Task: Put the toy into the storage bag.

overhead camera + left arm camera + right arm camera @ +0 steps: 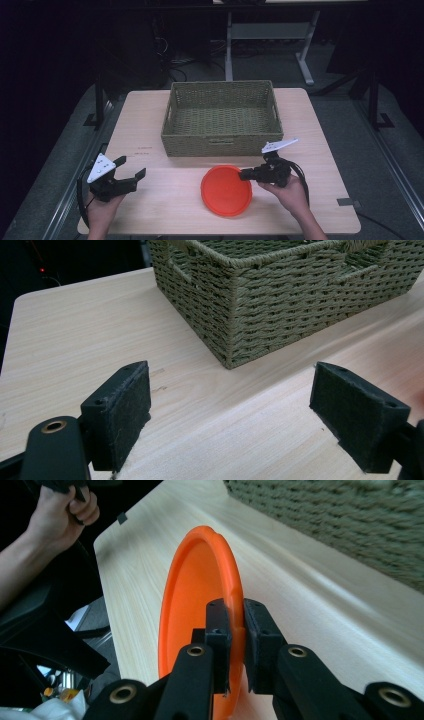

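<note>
The right gripper (pixel 234 645) is pinching the orange plate's (pixel 226 191) right rim — the basket (pixel 222 145) lying just beyond; the left gripper (pixel 235 412) is idling, fingers spread.

A round orange plate (pixel 226 191) is lying flat near the desk's (pixel 150 210) front edge, about midway along it, its right rim being pinched by the right hand-held gripper (pixel 243 174), just before a woven basket (pixel 222 142).

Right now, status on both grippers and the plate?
Left gripper open, nothing between jaws. Right gripper shut on plate rim. Basket beyond, nothing in the way.
</note>
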Demonstrator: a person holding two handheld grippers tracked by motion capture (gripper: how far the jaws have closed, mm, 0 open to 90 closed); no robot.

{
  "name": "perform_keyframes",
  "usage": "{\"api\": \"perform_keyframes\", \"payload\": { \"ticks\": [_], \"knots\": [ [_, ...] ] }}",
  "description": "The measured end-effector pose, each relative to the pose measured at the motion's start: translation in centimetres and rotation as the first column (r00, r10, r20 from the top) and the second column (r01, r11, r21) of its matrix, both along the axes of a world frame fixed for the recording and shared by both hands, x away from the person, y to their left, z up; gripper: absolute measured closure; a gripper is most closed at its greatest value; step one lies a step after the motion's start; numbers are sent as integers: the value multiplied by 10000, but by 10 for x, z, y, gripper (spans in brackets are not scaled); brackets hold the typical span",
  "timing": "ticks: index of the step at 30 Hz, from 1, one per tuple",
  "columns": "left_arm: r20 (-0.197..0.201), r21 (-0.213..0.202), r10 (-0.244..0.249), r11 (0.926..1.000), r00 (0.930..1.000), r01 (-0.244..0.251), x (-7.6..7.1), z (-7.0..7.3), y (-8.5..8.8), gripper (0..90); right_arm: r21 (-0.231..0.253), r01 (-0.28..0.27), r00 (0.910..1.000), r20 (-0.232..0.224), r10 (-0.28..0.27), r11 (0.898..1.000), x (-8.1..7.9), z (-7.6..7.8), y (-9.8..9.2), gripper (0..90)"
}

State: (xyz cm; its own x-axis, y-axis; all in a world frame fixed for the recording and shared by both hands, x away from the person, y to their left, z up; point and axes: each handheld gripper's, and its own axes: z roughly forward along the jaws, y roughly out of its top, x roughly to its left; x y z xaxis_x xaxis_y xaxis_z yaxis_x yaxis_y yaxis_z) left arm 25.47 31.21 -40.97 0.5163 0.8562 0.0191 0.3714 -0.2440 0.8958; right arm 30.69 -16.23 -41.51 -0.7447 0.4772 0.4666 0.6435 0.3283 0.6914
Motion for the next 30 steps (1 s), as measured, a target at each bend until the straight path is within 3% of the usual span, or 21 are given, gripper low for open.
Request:
{"api": "perform_keyframes", "payload": {
  "ticks": [4,18,30],
  "knots": [
    [-19,19,12,10000,10000,-12,0,0,0,161,328,120,9999,-33,-119,9994,-3,10,-13,821],
    [-104,111,-138,9998,9999,139,1,-2,-3,161,-34,547,9977,410,-545,9985,-3,41,-42,820],
    [-144,101,-152,9998,9998,154,1,-3,-4,161,14,734,9969,297,-735,9973,4,55,-57,820]
  ]
}}
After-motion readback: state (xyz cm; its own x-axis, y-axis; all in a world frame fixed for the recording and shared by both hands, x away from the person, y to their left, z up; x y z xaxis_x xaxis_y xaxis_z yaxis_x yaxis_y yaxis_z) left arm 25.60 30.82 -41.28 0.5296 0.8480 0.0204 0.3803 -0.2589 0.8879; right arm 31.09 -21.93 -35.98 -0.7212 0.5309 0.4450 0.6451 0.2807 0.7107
